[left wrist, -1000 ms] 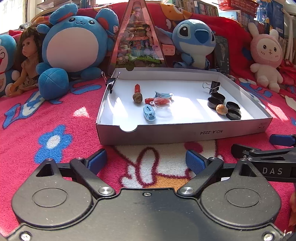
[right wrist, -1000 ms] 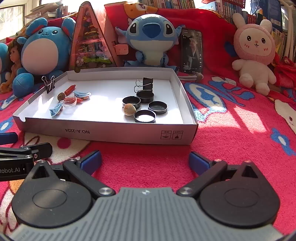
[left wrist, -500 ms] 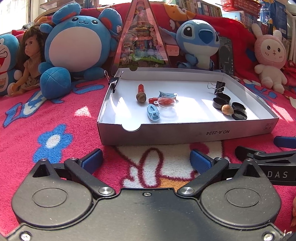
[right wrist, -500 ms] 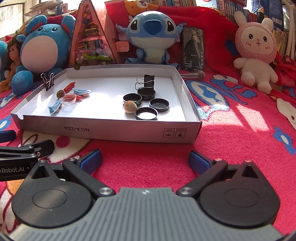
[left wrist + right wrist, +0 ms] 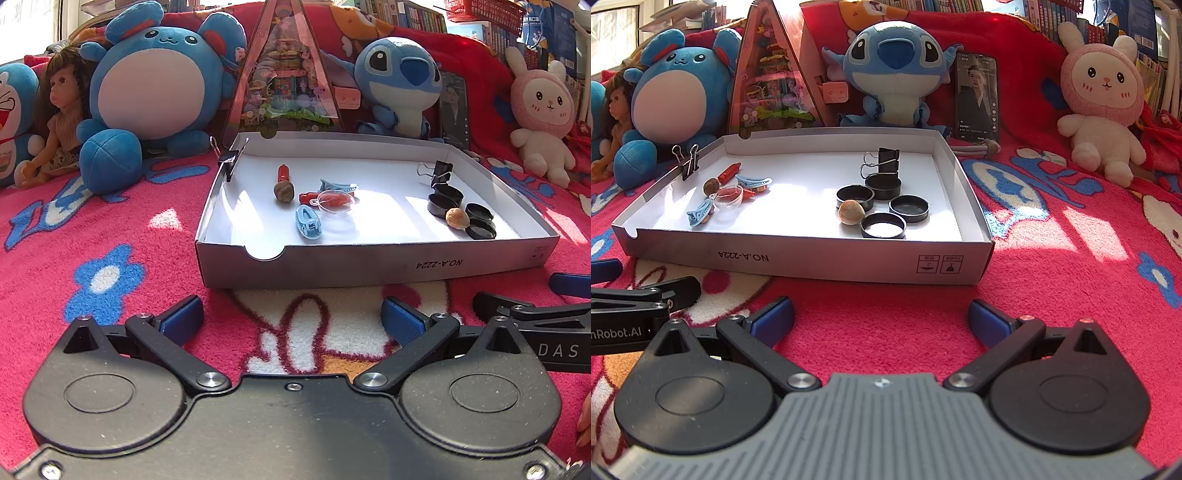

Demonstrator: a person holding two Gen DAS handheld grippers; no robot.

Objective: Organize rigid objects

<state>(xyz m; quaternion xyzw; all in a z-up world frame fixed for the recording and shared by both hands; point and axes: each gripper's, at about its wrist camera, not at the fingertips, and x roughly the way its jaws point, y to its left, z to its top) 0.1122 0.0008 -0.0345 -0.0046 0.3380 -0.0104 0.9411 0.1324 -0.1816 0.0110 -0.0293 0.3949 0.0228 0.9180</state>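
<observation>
Hiding behind plush (image 5: pixel 400 83), phone (image 5: pixel 455 109) half-seen

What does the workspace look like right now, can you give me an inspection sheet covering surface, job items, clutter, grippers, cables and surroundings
Surface: red patterned fleece blanket.
Job's things: white cardboard tray holding four black caps, two nuts, binder clips, blue hair clips, red pieces, clear dome; another binder clip on its left wall.
Clutter: nothing seen on the blanket in front.
Grippers: left gripper and right gripper open, empty, short of the tray.
Cables: bundled cord by the phone.
Surroundings: plush toys, doll, triangular display, bookshelves.
</observation>
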